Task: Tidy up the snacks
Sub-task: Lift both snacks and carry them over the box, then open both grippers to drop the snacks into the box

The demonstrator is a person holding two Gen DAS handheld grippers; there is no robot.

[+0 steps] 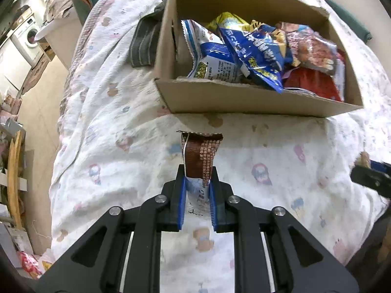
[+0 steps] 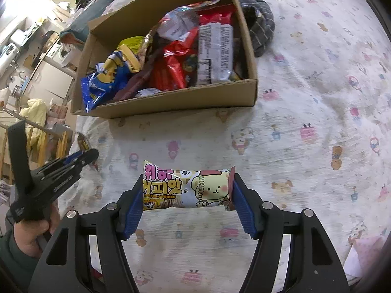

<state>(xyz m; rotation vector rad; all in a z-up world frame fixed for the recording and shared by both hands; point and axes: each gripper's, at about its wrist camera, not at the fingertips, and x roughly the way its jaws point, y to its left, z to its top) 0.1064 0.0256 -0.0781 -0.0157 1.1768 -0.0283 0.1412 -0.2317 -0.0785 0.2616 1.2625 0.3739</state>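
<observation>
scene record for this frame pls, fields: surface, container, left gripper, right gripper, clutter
surface: bed sheet with cartoon print
container: open cardboard box, already holding many snack packets
left gripper: jaws shut on brown snack packet, held lengthwise, clear of the box
right gripper: jaws closed on coffee cookies packet, gripped end to end, short of the box
clutter: grey striped cloth beside the box

The left black two-finger gripper (image 1: 197, 183), pointing steeply down, is pinched tight on something; the right one (image 2: 188, 194) clamps wider, angled downward likewise.
</observation>
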